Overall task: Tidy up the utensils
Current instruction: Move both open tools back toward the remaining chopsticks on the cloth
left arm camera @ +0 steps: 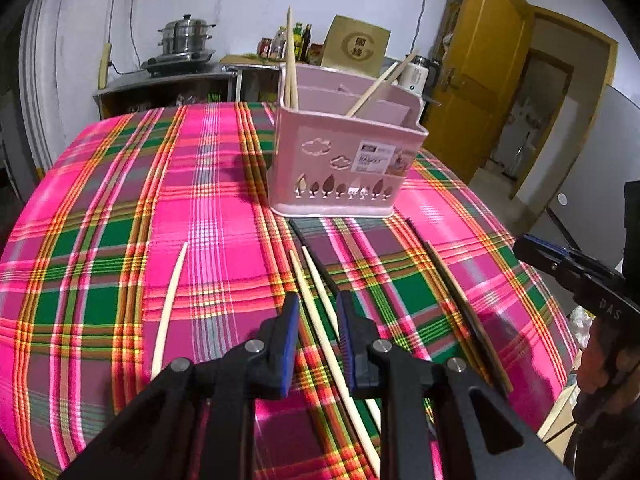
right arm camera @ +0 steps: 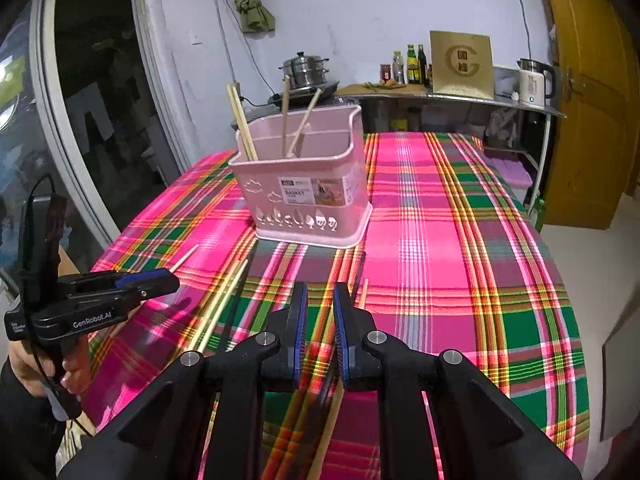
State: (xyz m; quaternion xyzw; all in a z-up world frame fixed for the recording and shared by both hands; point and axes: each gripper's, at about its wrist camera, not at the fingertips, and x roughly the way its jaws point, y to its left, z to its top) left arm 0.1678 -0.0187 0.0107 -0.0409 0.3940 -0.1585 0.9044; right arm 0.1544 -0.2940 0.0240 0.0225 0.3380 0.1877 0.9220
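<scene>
Hovering: left gripper [left arm camera: 318, 316] above 2 chopsticks [left arm camera: 320, 320]; basket [left arm camera: 340, 160] mid-table, cloth beyond bare.

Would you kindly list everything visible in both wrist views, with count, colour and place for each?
Utensil basket: one, pink, standing on the table's far half.
Chopsticks in basket: about four, pale wood, upright or leaning in its compartments.
Light chopsticks on table: three, cream; two side by side under the left gripper, one apart to their left.
Dark chopsticks: at least two, dark brown, lying on the cloth to the right.
Tablecloth: one, pink, green and orange plaid, covering the table.
Steamer pot: one, steel, on the back counter.
Kettle: one, white, right end of the counter.
Left gripper: black with blue pads, slightly parted, holding nothing.
Right gripper: same, low over the cloth.
</scene>
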